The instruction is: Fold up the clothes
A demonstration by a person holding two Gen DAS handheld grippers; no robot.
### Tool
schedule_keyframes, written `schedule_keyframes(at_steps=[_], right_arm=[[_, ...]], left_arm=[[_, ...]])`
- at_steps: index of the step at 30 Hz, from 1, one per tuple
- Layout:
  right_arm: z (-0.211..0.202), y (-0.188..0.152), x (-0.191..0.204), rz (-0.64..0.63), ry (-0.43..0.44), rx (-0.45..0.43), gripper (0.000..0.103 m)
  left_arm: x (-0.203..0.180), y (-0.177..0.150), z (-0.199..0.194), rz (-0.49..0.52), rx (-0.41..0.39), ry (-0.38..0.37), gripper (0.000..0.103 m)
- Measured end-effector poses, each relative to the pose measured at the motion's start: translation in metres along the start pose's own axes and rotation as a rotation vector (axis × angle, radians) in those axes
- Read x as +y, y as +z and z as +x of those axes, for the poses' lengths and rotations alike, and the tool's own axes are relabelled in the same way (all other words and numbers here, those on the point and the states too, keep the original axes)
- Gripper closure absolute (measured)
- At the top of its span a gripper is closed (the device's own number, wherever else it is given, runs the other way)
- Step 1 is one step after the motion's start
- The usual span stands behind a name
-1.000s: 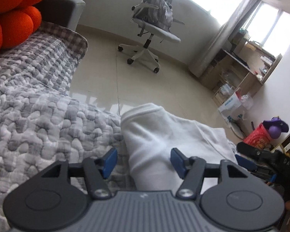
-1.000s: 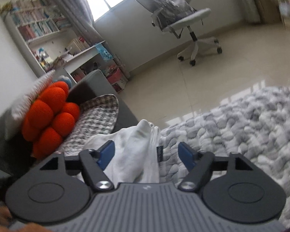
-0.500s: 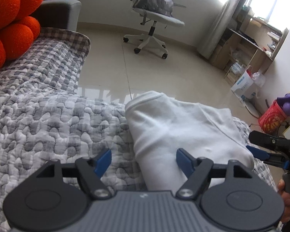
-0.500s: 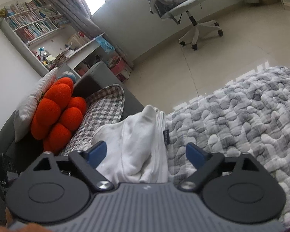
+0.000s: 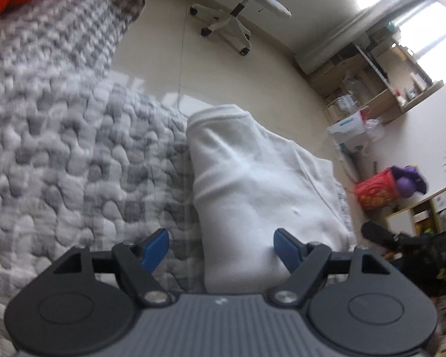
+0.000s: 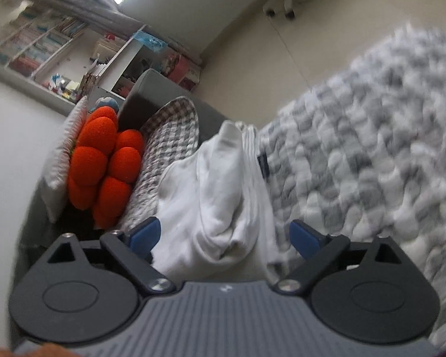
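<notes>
Closest in, the left gripper [image 5: 221, 247] has its blue pads spread wide. One pad sits over the grey quilt, the other over the near end of the white garment [image 5: 252, 184], and neither is squeezing anything. The right gripper [image 6: 224, 238] is the same deal: tongs wide apart, straddling the bunched end of the garment without pinching it. My read is both have just let go so the fold can settle by itself.

The white garment, looks like a sweatshirt but I can't be sure, lies folded into a long narrow bundle on the grey-and-white puffy quilt [image 5: 59, 163], with a gripper at each end. From the right wrist view you can see stacked layers and a small dark tag [image 6: 263, 163] along the edge. That's probably why it's lying lengthwise between the two hands: easy to grab both ends for another fold.

Further back there's a checked cushion [image 6: 175, 131] and an orange bobbly plush pillow [image 6: 104, 160] against the sofa arm. Way out on the tile floor stands a white office chair [image 5: 238, 15], with shelves beyond.
</notes>
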State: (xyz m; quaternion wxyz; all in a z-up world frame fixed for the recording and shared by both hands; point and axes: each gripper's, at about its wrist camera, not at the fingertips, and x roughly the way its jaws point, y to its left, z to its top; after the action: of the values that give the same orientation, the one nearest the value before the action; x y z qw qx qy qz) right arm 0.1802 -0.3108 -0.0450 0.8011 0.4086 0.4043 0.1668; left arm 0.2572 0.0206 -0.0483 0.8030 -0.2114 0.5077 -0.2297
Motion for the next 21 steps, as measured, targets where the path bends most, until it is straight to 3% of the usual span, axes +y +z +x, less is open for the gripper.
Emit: schedule_keyframes(at_steps=[6, 8, 21], right_arm=[[-0.006, -0.009, -0.012, 0.083, 0.025, 0.079, 0.008], [-0.007, -0.009, -0.012, 0.092, 0.041, 0.088, 0.008], [0.007, 0.001, -0.01, 0.076, 0.072, 0.068, 0.013]], left_arm=[[0.008, -0.003, 0.008, -0.067, 0.018, -0.064, 0.032], [0.008, -0.004, 0.011, -0.078, 0.015, -0.075, 0.038], [0.013, -0.006, 0.025, -0.142, -0.021, -0.144, 0.048]])
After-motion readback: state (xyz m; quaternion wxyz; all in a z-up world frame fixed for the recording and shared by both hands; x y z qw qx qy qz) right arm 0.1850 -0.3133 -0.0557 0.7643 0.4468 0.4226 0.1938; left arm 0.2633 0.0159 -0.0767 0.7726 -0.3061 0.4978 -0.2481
